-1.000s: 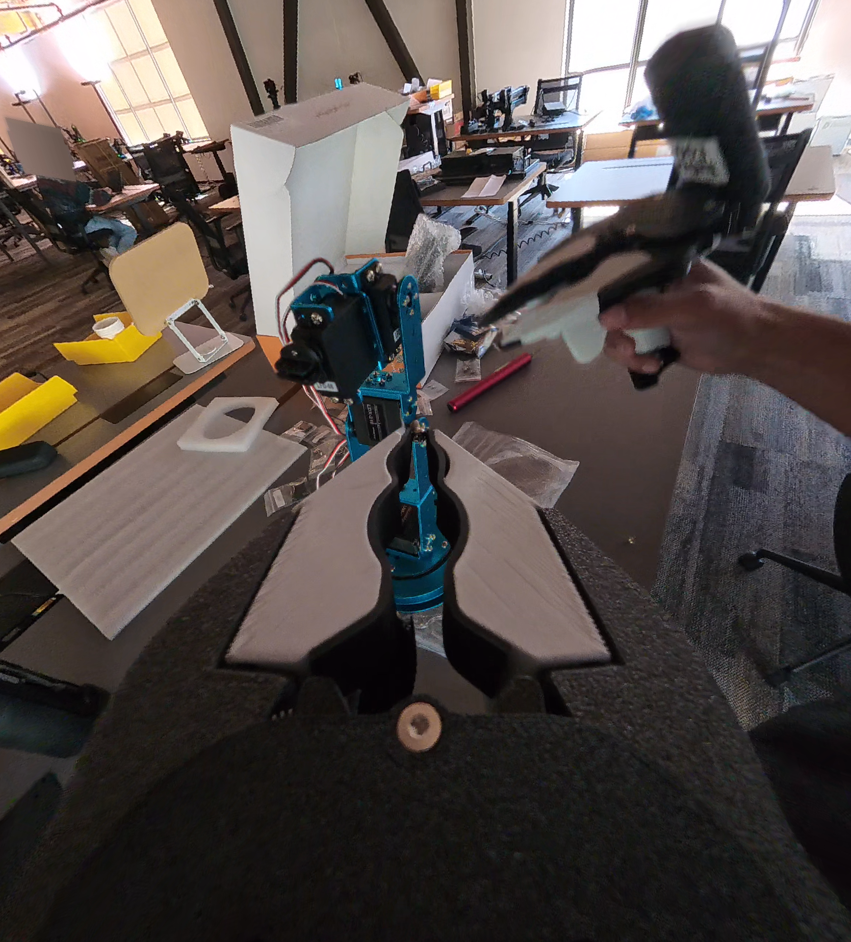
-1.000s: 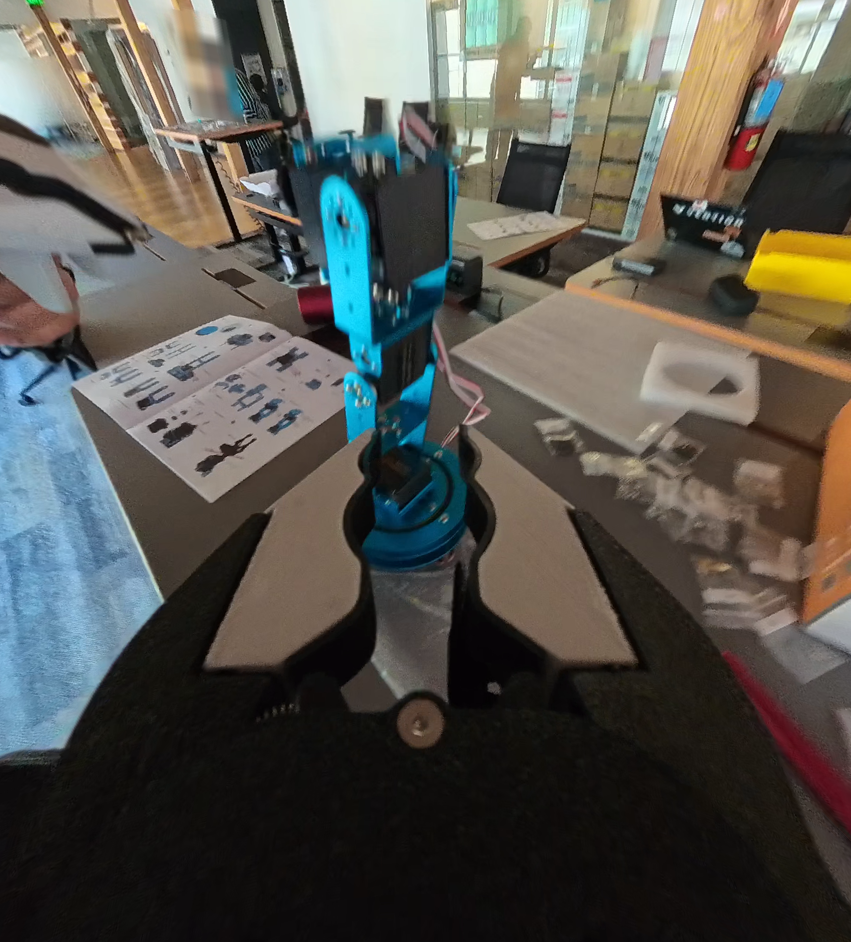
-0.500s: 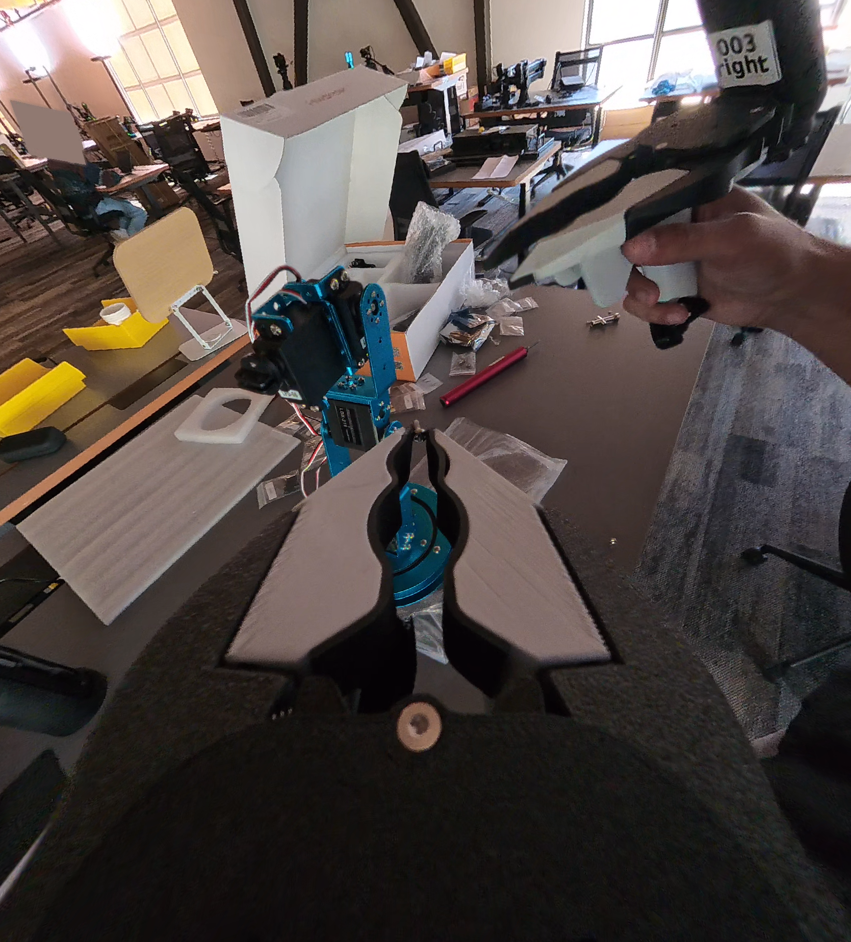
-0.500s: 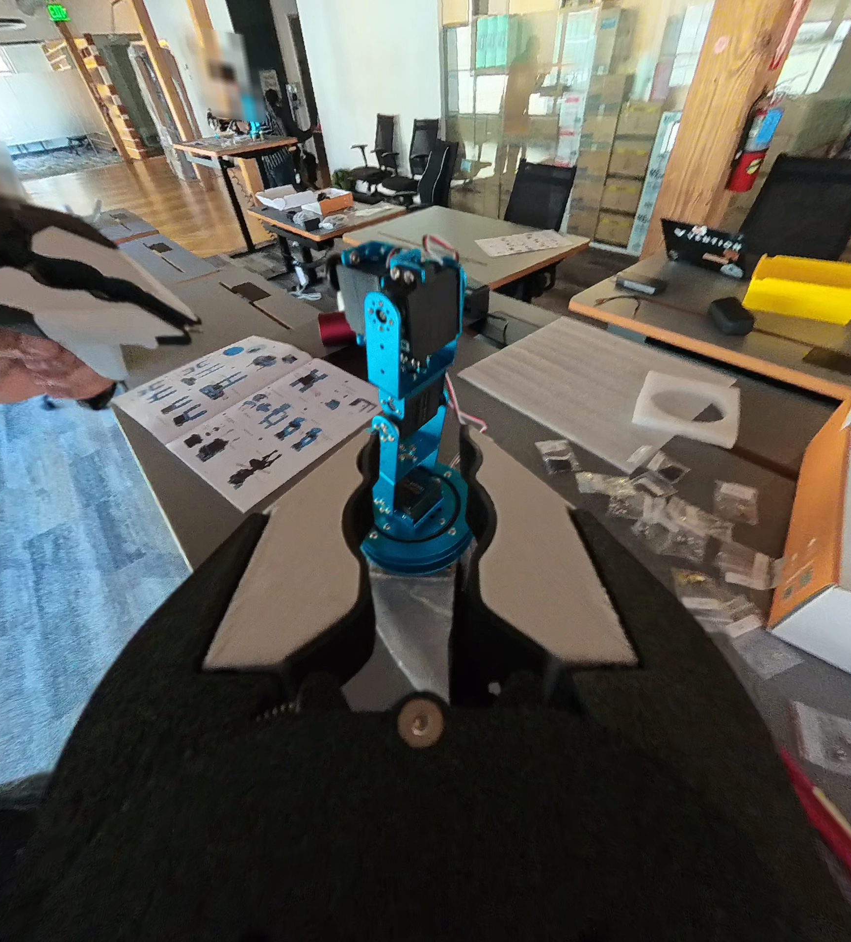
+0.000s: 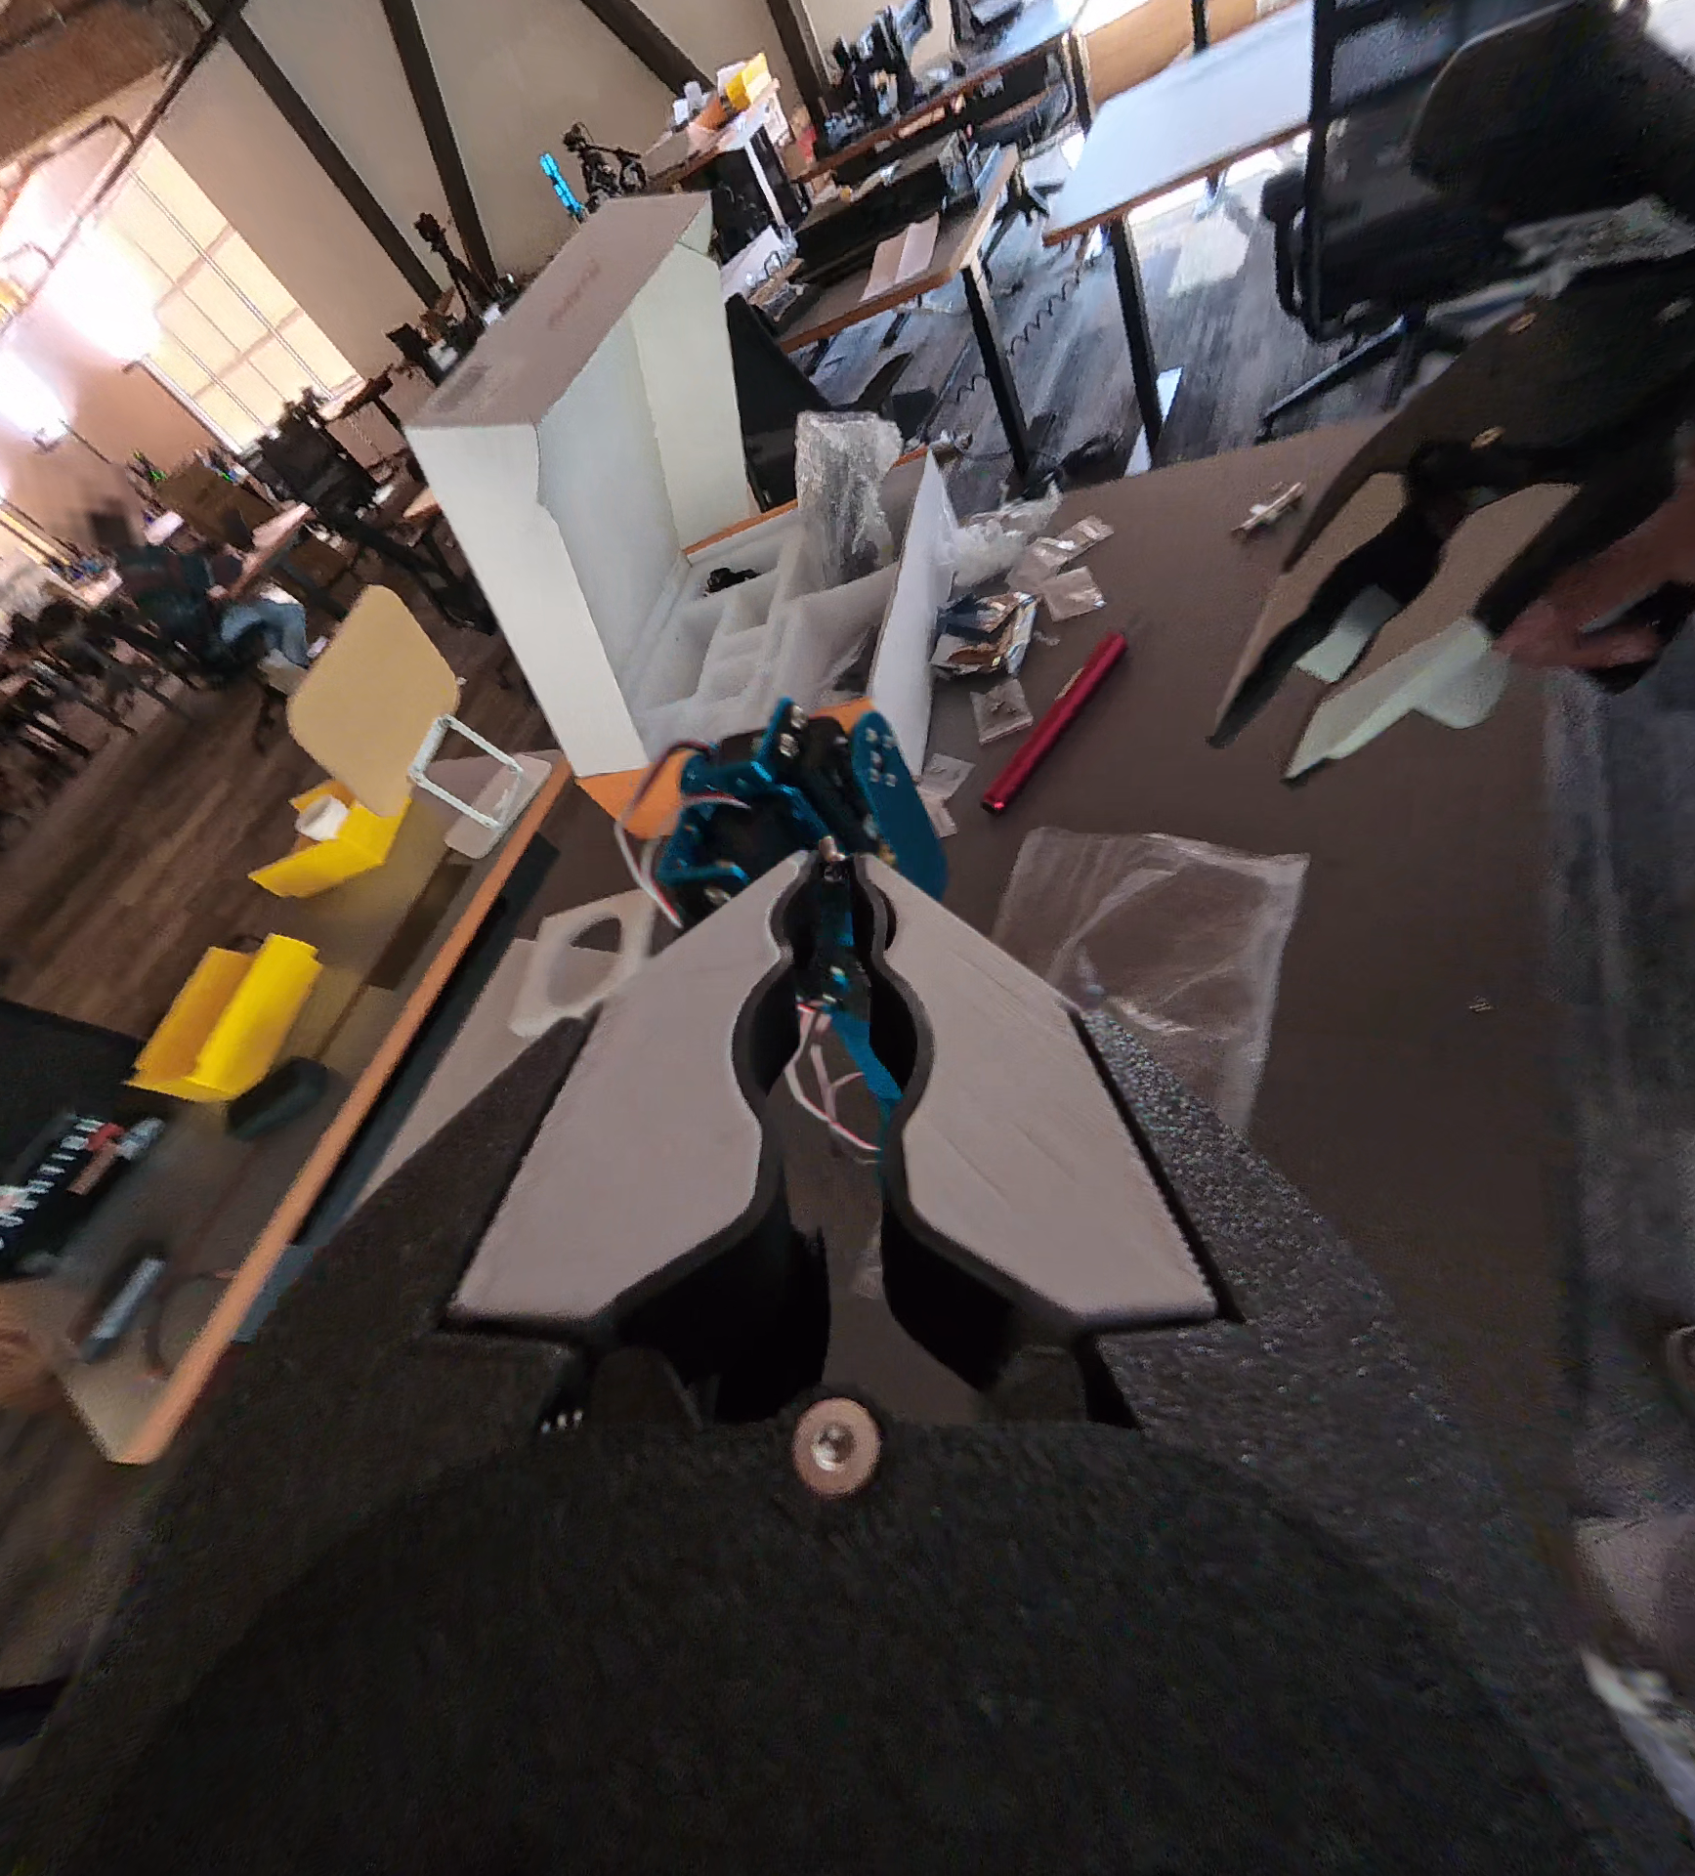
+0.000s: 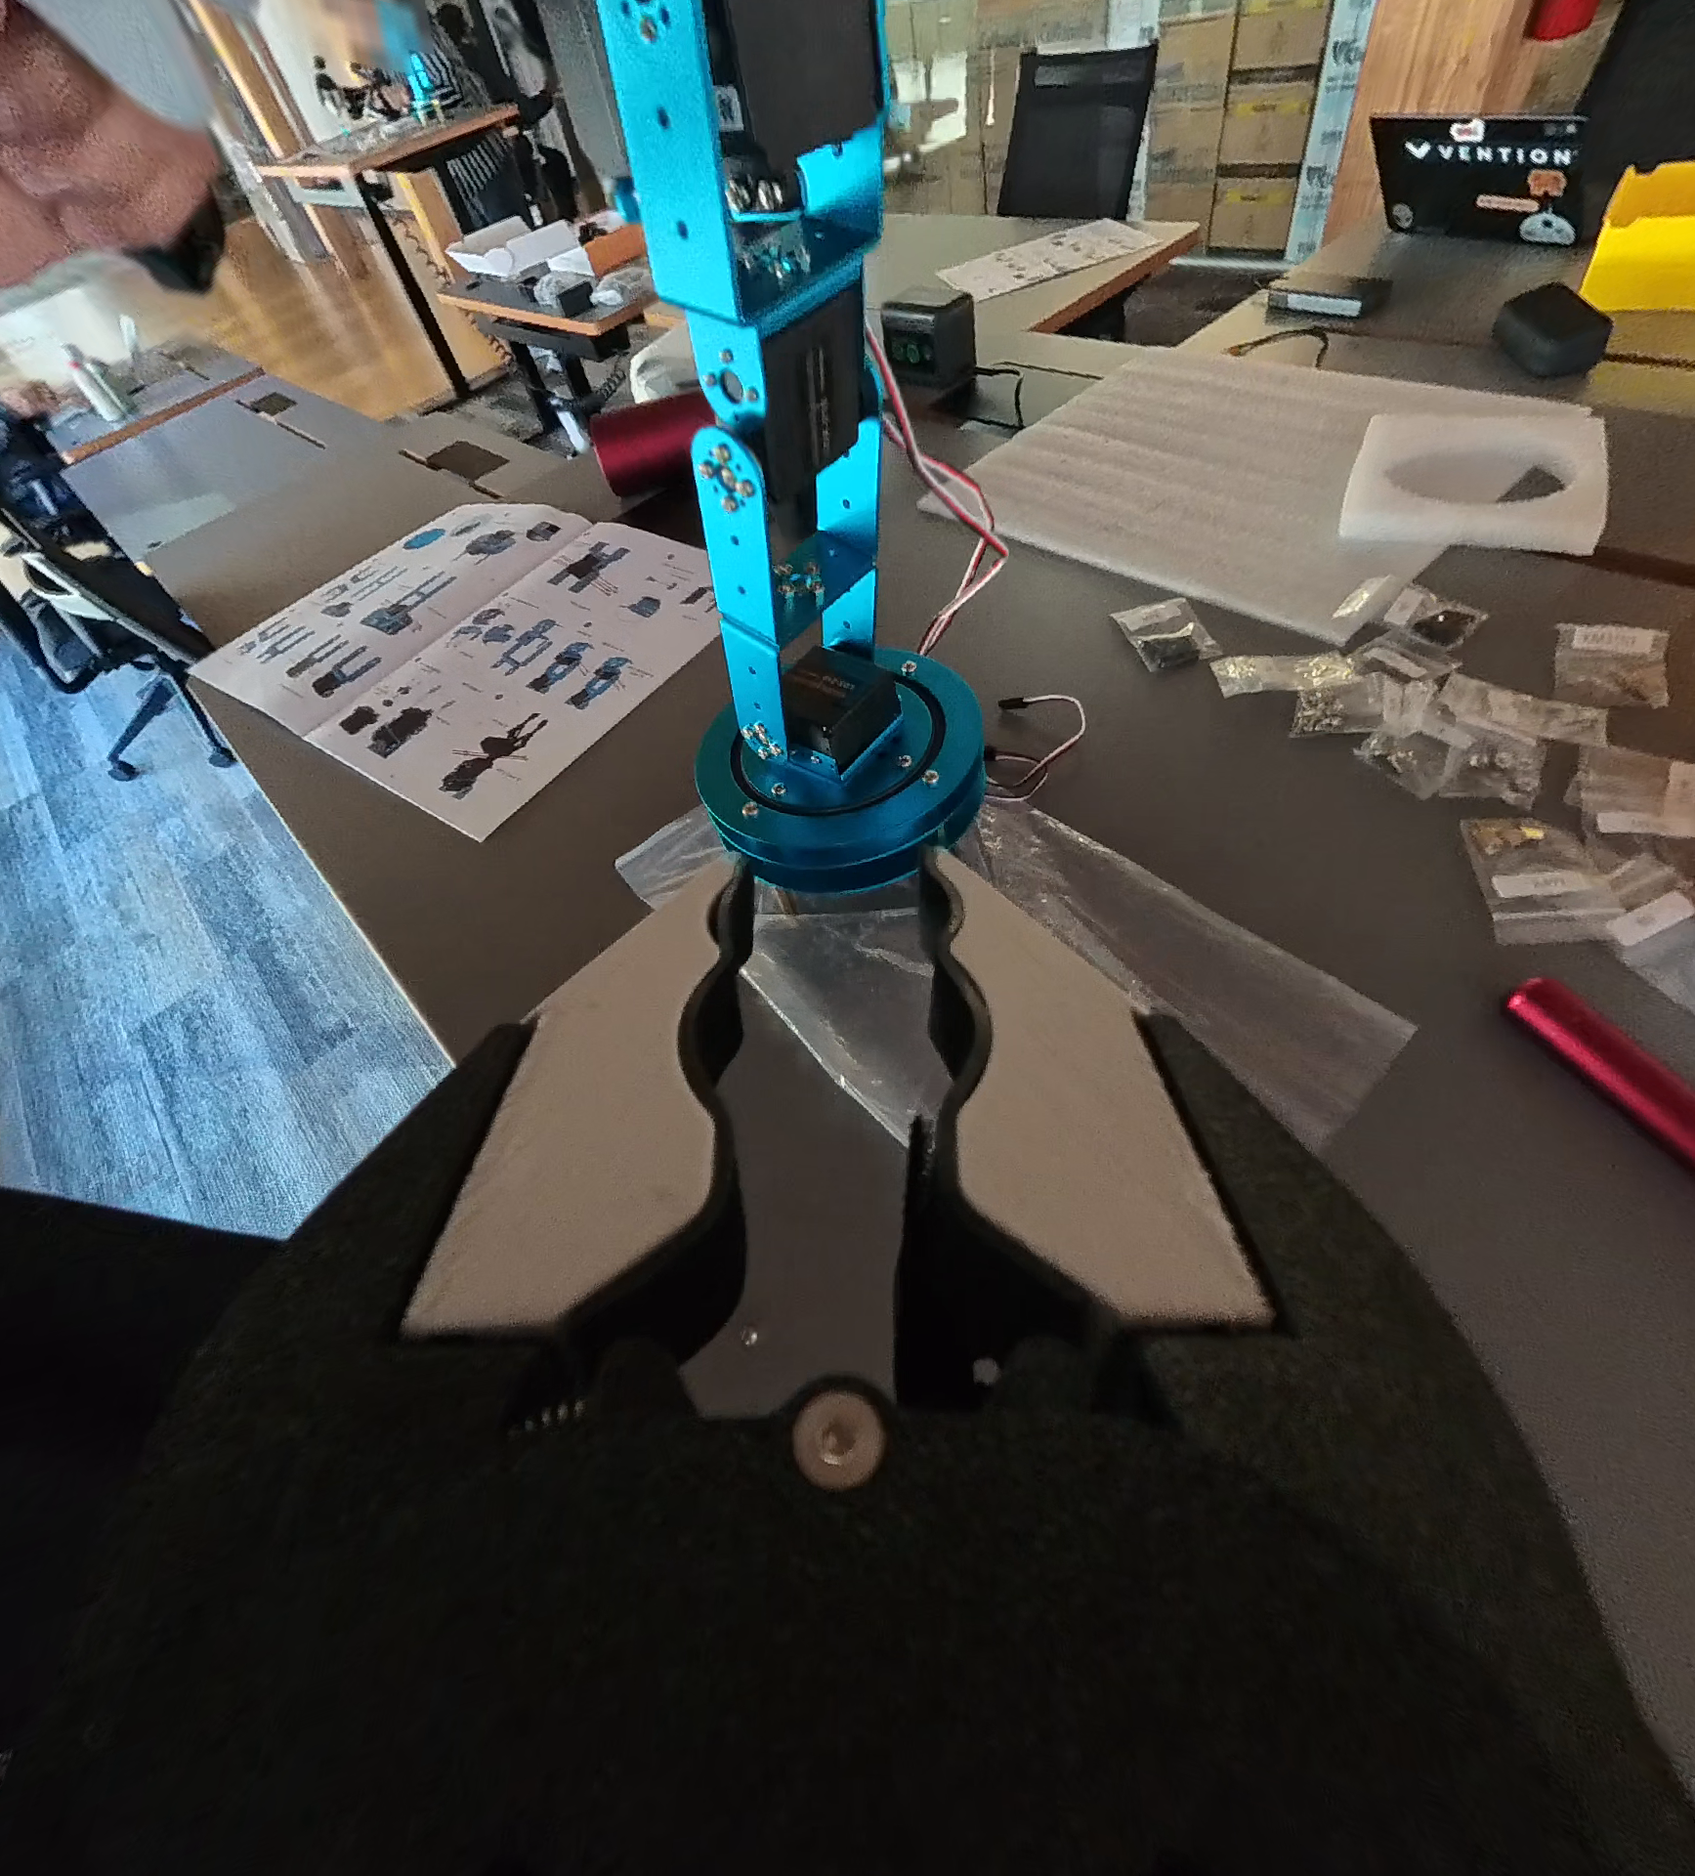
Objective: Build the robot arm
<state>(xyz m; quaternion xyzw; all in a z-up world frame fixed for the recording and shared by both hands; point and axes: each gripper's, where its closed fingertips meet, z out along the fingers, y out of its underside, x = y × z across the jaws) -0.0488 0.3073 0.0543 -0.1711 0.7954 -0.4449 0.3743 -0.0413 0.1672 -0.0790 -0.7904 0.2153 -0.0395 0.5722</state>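
Your left tongs (image 5: pixel 828 863) are clamped on the one blue robot arm (image 5: pixel 802 802) at frame centre; your right tongs (image 6: pixel 828 893) stand parted, empty, tips just short of its round blue base (image 6: pixel 838 782) on the tabletop (image 6: pixel 1432 1269); the arm rises upright in blue brackets with black servos and red-white wires; one booklet (image 6: pixel 457 650) at left, one red tube (image 6: pixel 1655 1096) lower right, one clear bag (image 6: pixel 1127 975) beneath.
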